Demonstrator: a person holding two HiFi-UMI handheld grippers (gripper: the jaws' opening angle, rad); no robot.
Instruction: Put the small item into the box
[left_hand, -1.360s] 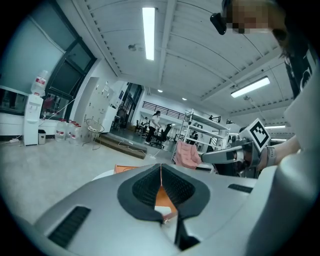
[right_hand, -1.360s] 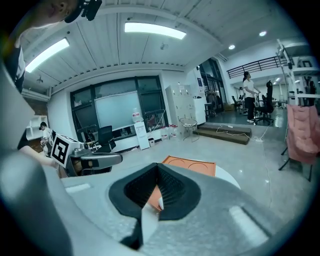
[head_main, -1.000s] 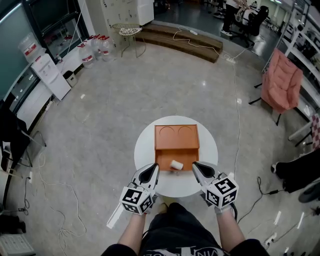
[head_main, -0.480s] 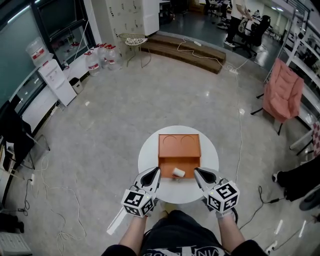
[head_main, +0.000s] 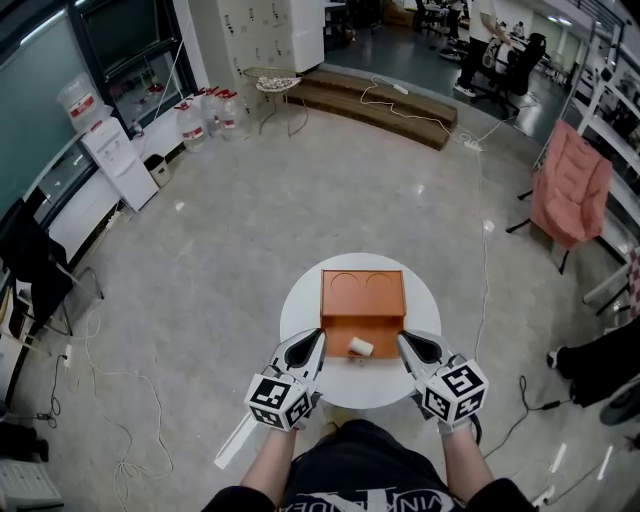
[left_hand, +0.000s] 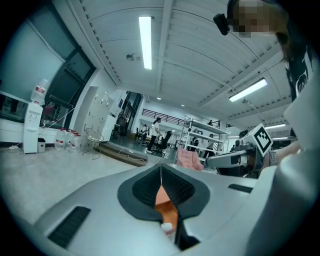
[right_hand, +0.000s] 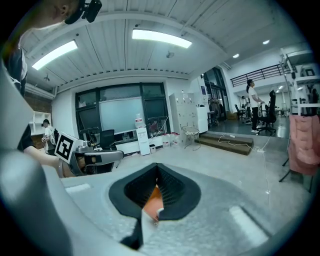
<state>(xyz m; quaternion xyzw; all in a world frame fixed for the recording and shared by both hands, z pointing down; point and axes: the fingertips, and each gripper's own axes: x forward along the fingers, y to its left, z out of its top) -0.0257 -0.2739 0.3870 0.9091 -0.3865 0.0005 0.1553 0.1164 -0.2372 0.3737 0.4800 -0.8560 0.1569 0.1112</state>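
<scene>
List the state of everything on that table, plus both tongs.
left tongs: shut, empty, at the box's near left corner
right tongs: shut, empty, at the box's near right corner
small item: lying in the box's open near section
box: on the table, near section open

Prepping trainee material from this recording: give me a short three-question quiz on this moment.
1. True or false: the small white item lies in the orange box's near section.
2. Of the left claw and the right claw, which holds something? A) left B) right C) neither
3. Fill in: the box stands on a round ____ table.
Key: 1 true; 2 C; 3 white.
</scene>
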